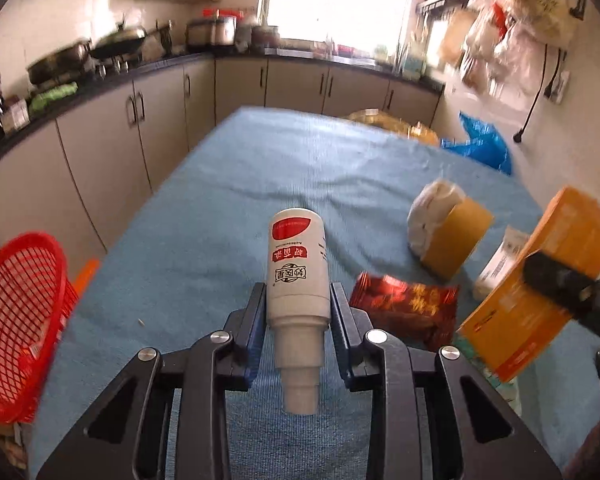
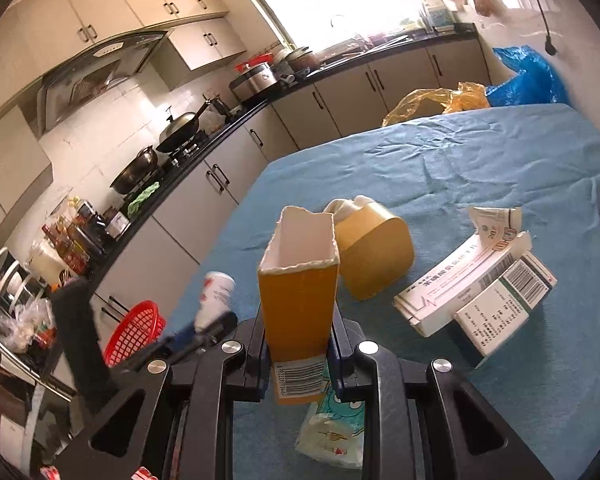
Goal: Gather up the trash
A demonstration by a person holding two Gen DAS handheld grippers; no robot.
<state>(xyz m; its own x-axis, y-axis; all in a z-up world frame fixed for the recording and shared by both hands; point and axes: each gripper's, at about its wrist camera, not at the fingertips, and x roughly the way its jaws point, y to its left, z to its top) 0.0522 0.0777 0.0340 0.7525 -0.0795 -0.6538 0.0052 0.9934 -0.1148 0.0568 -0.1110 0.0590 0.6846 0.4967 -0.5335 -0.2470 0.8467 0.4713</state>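
A white bottle with a red label lies nozzle toward the camera between the fingers of my left gripper, whose pads press on its sides. In the right wrist view the same bottle shows blurred at the left. My right gripper is shut on an open orange carton, held upright above the blue-covered table. The carton also appears at the right of the left wrist view. A red mesh basket stands off the table's left edge.
On the cloth lie a yellow roll stuffed with white paper, a red wrapper, white medicine boxes and a tissue pack. Orange and blue bags sit past the far edge. Kitchen counters run along the left.
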